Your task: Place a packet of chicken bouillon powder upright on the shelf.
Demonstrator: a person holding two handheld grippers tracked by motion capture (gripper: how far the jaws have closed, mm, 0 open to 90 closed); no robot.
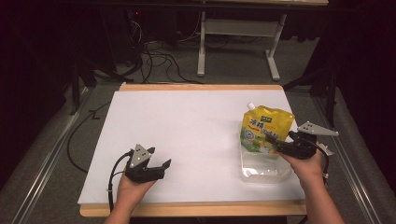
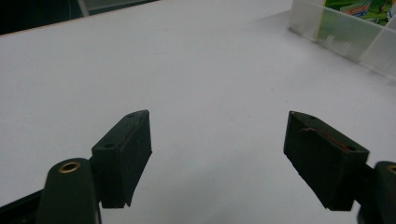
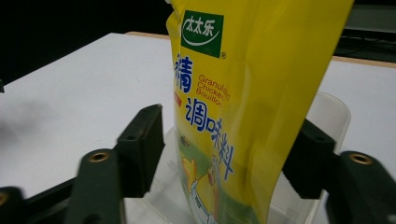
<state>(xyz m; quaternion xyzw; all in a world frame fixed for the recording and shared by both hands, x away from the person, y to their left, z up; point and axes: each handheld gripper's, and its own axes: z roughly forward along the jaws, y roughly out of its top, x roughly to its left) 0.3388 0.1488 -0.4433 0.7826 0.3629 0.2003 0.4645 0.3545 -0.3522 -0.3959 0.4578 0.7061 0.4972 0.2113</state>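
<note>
A yellow spouted pouch point(image 1: 266, 129) of chicken bouillon stands upright in a clear plastic container point(image 1: 264, 171) at the table's right side. My right gripper point(image 1: 276, 143) reaches it from the right. In the right gripper view the pouch point(image 3: 243, 84) stands between the spread jaws of the right gripper point(image 3: 229, 135). The left jaw stays a little apart from it, while the right jaw sits behind its edge, above the container point(image 3: 334, 112). My left gripper point(image 1: 159, 157) rests open near the front left. Its jaws point(image 2: 217, 149) hold nothing over the white sheet.
A white sheet point(image 1: 187, 126) covers the wooden table point(image 1: 196, 208). In the left gripper view the container point(image 2: 341, 39) and the pouch point(image 2: 359, 9) sit at the far right. Cables point(image 1: 149, 60) and a white desk frame point(image 1: 201, 51) lie on the floor beyond the table.
</note>
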